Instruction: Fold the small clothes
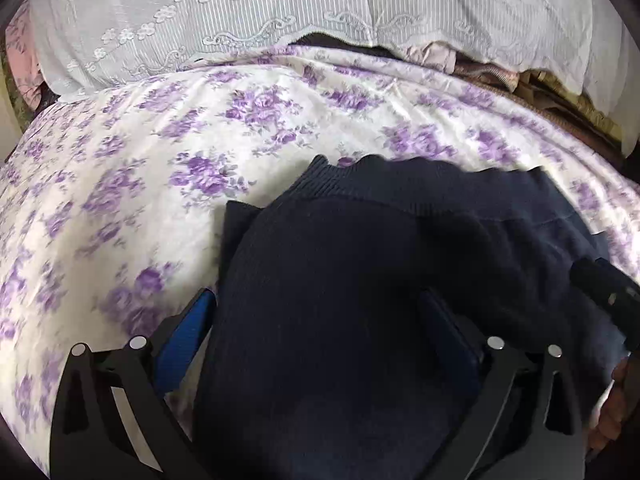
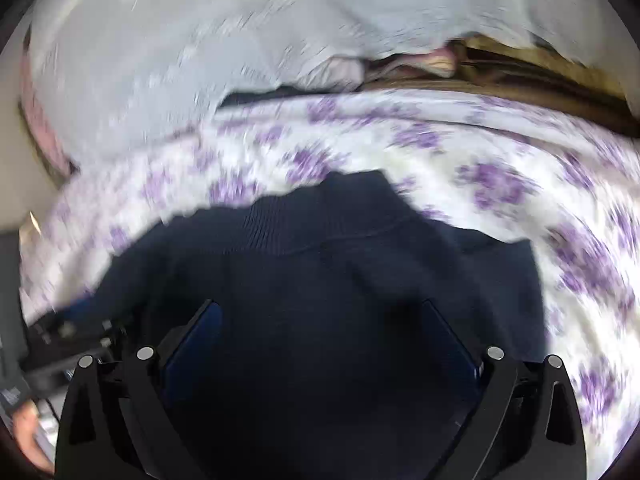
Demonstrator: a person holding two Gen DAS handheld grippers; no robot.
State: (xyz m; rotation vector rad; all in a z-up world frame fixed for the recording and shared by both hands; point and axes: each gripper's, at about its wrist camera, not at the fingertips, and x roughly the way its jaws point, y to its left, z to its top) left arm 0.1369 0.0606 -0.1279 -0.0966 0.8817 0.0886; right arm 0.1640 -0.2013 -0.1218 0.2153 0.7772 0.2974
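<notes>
Navy ribbed knit garment (image 1: 360,280) lies on a white bedsheet with purple flowers (image 1: 140,184), draped between the spread fingers of both the left gripper (image 1: 324,320) and right gripper (image 2: 320,320); whether either grips it is unclear

Right gripper (image 2: 320,344), its jaws spread wide, lay over a navy knit garment (image 2: 320,264) on a purple-flowered sheet (image 2: 500,184); the view was motion-blurred.
</notes>
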